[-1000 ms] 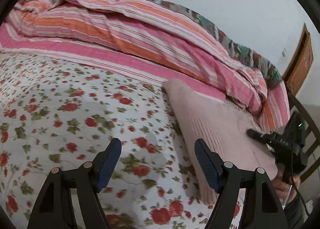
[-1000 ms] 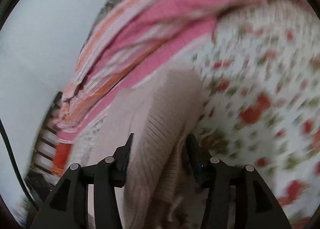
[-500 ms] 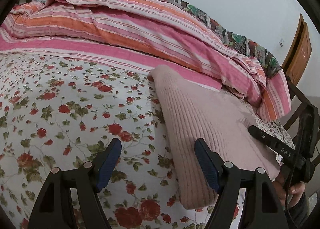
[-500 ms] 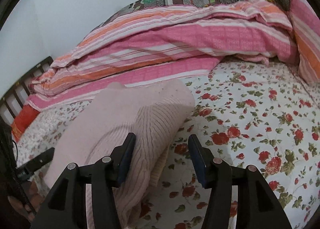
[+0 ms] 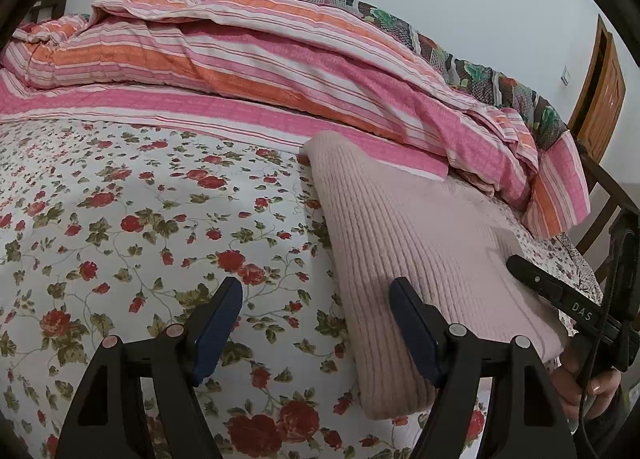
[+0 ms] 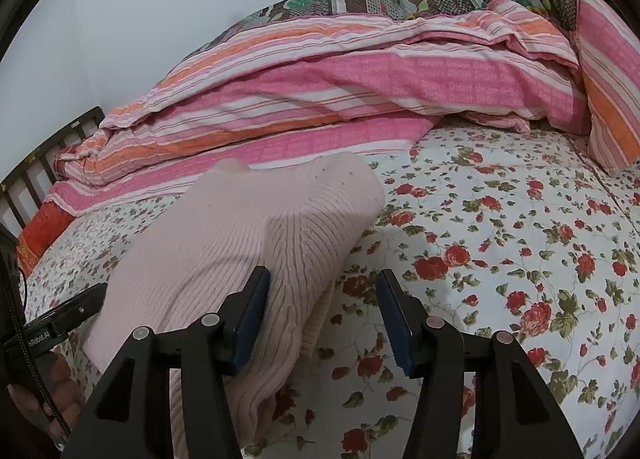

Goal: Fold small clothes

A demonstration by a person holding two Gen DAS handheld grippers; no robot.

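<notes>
Pale grey wall stands behind a bed [image 5: 120, 195] covered with a white sheet printed with red roses. On this sheet lies the folded pink sweater [image 5: 404, 243], a ribbed knit. In the left wrist view its long axis runs from the near lower right up toward the striped quilt [image 5: 248, 59], and its far narrow end touches or almost touches the pink edge of that quilt. In the right wrist view the sweater [image 6: 240, 251] lies left of centre, with its rounded far end pointing to the quilt [image 6: 360, 87] and a cream edge showing under its near right side.

Left tool [image 5: 316, 323] is released: the two blue fingers stand wide apart above the sheet, and the right finger is just beside the long left edge of the sweater; I cannot tell if it touches the knit. Right tool [image 6: 322, 311] is also released, with fingers apart; the left finger lies over the near part of the sweater, the right finger over bare sheet. Nothing is gripped by either one.

To the left of the sweater, in the left wrist view, the sheet is flat and wide. Behind the sweater the quilt is heaped along the wall, with a dark flowered blanket [image 5: 480, 67] on top of it. A wooden door [image 5: 600, 99] is seen at the far right, beyond the quilt.
</notes>
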